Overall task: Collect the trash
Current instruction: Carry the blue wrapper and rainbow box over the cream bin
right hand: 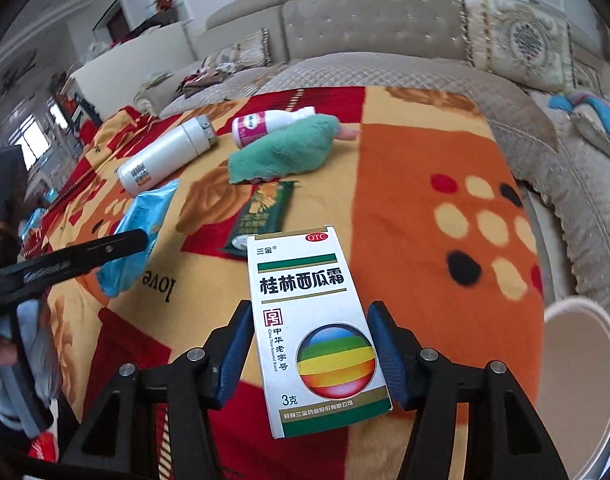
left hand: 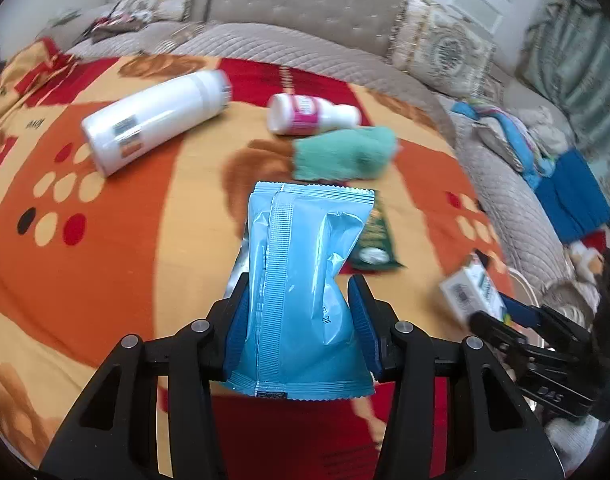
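In the left wrist view, our left gripper [left hand: 299, 320] sits at the lower centre of the frame with its blue pads clamped on a light blue packet [left hand: 301, 280], a glossy, crinkled foil pouch with serrated ends and a ribbed seam running down its length. In the right wrist view, our right gripper [right hand: 311, 354] clamps a small white carton [right hand: 315, 328] at the lower centre; it carries a green band, bold dark Chinese characters, a red oval mark at the top and a rainbow-striped sphere.

On the orange, red and cream blanket [right hand: 405, 216] behind them lie a dark green wrapper [right hand: 261, 212], a green cloth [right hand: 281, 152], a white cylinder [right hand: 165, 156] and a small white bottle with a pink label [right hand: 261, 124]. A pale round bin [right hand: 577, 380] shows at the lower right edge.
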The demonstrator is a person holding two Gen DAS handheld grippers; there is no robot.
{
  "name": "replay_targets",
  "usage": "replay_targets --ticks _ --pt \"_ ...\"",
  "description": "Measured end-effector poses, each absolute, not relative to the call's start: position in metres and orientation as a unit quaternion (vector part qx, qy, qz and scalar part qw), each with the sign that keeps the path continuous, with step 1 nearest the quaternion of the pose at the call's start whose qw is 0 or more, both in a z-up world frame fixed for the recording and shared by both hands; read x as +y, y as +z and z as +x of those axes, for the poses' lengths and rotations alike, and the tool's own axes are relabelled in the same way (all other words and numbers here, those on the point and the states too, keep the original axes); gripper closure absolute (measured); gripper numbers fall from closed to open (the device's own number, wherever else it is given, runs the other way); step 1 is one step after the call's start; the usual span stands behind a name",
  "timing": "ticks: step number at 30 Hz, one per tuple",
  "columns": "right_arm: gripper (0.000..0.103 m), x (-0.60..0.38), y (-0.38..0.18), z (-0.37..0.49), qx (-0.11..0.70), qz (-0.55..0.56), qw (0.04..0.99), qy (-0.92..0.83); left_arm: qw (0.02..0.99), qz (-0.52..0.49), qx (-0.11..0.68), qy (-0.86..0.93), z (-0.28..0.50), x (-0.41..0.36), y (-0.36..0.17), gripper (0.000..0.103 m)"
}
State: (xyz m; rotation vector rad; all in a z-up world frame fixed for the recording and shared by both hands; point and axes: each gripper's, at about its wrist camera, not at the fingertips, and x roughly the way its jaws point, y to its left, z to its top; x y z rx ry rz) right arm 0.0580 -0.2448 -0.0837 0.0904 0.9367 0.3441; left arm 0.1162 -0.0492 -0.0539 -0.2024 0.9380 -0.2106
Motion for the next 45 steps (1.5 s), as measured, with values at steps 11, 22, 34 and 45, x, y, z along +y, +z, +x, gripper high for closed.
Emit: replay_targets --ticks 11,22,34,45 --pt "0.047 -0.282 -0.074 0.025 0.433 0.056 0.89 0.13 0.882 -0.062 0.441 -0.153 0.089 -0.116 -0.041 0.058" --pt "0.047 -0.328 -0.077 0.004 0.428 0.087 0.895 0.092 0.877 -0.032 0.438 -0.196 0.078 -0.174 -0.04 0.058" --pt "0.051 -0.343 -0.09 -0.005 0.456 0.083 0.882 0.089 0.87 -0.016 0.448 -0.205 0.076 -0.196 -0.045 0.058" --pt "0.04 -0.331 -0.112 -0.012 0.493 0.048 0.864 0.092 0.869 -0.017 0.45 -0.205 0.075 -0.194 -0.046 0.058"
